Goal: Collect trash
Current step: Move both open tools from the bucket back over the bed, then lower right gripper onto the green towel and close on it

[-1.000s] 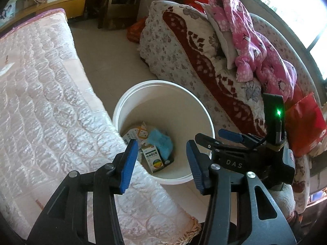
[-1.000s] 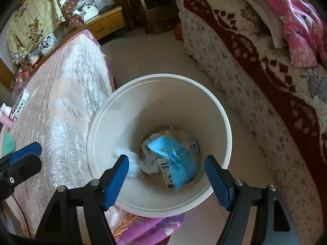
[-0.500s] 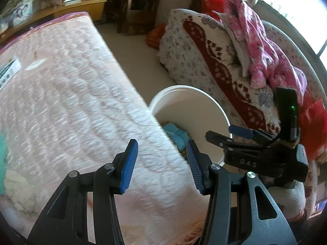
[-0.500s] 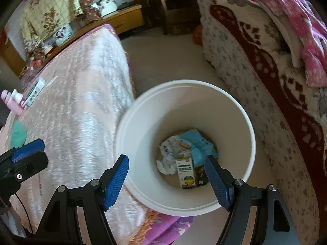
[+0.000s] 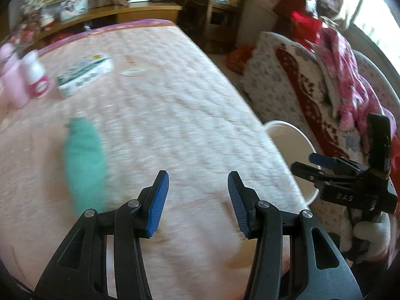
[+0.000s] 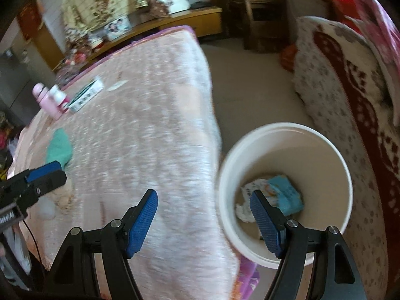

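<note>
My left gripper hangs open and empty over the pink quilted bed. A crumpled green item lies on the quilt to its left; it shows again as the green item in the right wrist view. My right gripper is open with nothing between its fingers, straddling the bed's edge and the white bucket. Inside the bucket lie a blue packet and crumpled white paper. The bucket peeks out past the bed corner in the left wrist view.
A flat green-and-white box, a pink bottle and a white bottle stand at the bed's far left. A patterned sofa with pink clothing flanks the bucket on the right. Wooden furniture lines the back wall.
Both grippers swung left from over the bucket toward the bed. The bucket slid to the right in both views, and the green item and bottles came into view. Jaw openings look unchanged.
</note>
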Demonstrator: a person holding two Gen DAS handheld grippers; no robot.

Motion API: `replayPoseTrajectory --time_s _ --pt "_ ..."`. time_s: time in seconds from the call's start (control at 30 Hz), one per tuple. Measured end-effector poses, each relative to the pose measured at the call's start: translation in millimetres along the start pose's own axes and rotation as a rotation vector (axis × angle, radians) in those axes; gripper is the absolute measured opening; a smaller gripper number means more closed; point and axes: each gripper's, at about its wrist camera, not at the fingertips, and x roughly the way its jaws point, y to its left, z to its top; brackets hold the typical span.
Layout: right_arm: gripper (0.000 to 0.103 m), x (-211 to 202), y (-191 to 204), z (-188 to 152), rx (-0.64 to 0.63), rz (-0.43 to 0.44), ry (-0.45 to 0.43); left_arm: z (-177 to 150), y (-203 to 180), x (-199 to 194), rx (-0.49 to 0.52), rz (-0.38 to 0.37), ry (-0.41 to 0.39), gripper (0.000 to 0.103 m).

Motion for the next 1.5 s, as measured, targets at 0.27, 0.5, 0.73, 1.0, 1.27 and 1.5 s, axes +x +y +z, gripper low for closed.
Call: replayPoseTrajectory --time_s 0.27,0.5,0.73,1.0,1.27,1.5 --pt "0.074 17 58 7 -0.079 0.057 0.028 -7 73 -23 -0.083 0.088 -0.023 0.047" --pt "0.074 35 102 20 -0.130 0.086 0.046 4 127 -22 -0.141 0.132 -0.036 0.048" --pt "0.074 54 141 39 -0.141 0.143 0.043 27 157 -4 -0.148 0.185 -0.034 0.052" --pt "0.074 75 185 58 -0.182 0.204 0.057 50 183 4 -0.156 0.210 -0.049 0.052" --pt "0.077 103 228 63 -0.191 0.316 0.108 57 209 4 -0.193 0.229 -0.052 0.052" --pt "0.044 120 242 61 -0.179 0.464 0.147 59 214 4 -0.191 0.228 -0.051 0.052"
